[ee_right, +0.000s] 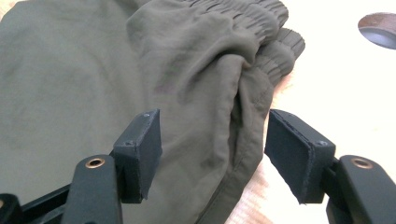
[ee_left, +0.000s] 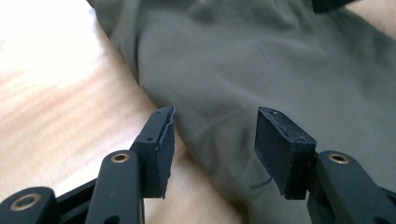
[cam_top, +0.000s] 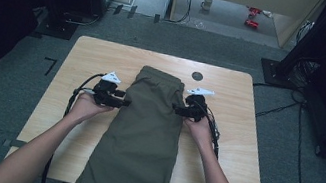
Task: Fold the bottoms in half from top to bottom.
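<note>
Olive-green trousers (cam_top: 146, 129) lie folded lengthwise down the middle of the wooden table (cam_top: 218, 172), elastic waistband at the far end (ee_right: 243, 18), legs hanging over the near edge. My left gripper (cam_top: 123, 103) is at the cloth's left edge, open, its jaws straddling that edge (ee_left: 212, 135) with fabric between them. At the right edge my right gripper (cam_top: 176, 109) stands open too, its jaws on either side of the folded seam (ee_right: 210, 140) just below the waistband. Neither jaw pair has closed on the cloth.
A round dark grommet hole (cam_top: 197, 75) sits in the table behind the waistband, also at the upper right of the right gripper view (ee_right: 380, 29). Dark stands and cables ring the table on grey carpet. A mug (cam_top: 207, 4) and red items (cam_top: 252, 16) lie far back.
</note>
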Tool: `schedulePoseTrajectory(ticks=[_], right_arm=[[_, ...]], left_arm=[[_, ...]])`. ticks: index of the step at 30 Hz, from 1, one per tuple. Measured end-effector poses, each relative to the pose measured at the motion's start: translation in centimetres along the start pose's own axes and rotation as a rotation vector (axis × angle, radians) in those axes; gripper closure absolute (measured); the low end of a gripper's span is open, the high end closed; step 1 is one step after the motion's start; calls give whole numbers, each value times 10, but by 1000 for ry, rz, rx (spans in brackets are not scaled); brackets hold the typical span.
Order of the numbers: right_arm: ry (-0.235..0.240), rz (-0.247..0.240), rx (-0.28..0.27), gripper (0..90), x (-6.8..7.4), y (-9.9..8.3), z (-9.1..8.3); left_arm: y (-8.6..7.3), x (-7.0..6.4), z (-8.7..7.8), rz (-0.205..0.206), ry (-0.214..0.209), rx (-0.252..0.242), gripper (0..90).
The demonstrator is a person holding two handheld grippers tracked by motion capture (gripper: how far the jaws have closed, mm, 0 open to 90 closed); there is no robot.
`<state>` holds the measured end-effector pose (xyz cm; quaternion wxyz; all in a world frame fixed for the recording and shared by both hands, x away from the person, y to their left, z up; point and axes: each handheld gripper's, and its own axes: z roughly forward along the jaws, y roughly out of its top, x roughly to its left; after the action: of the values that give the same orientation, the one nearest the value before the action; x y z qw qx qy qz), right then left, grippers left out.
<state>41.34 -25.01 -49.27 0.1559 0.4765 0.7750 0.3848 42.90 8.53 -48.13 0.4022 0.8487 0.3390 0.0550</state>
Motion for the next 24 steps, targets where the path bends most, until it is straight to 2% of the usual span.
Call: schedulePoseTrajectory(ticks=[4,6,9,10,12,15,16,17,18,24], right_arm=[[3,6,-5,345,-3,4,3],[6,9,-2,336,-4,7,6],[-2,5,-11,331,-8,12,14],[-2,5,-11,331,-8,12,14],[-10,20,2,328,-12,17,22],[-4,26,-30,356,-16,18,25],[1,34,-41,362,-17,18,27],[-3,37,-44,367,-20,16,33],[-8,35,-40,366,-20,15,35],[-33,41,-19,369,-25,8,46]], left_arm=[[9,6,7,-14,-7,17,452],[14,9,10,-4,4,-2,452],[23,21,22,-35,0,15,440],[23,21,22,-35,0,15,433],[24,29,33,-54,0,5,433],[21,32,42,-63,3,1,432],[21,34,46,-71,-7,18,426],[21,36,51,-68,-8,39,404],[22,36,54,-59,-5,23,405],[26,35,59,-47,11,29,404]])
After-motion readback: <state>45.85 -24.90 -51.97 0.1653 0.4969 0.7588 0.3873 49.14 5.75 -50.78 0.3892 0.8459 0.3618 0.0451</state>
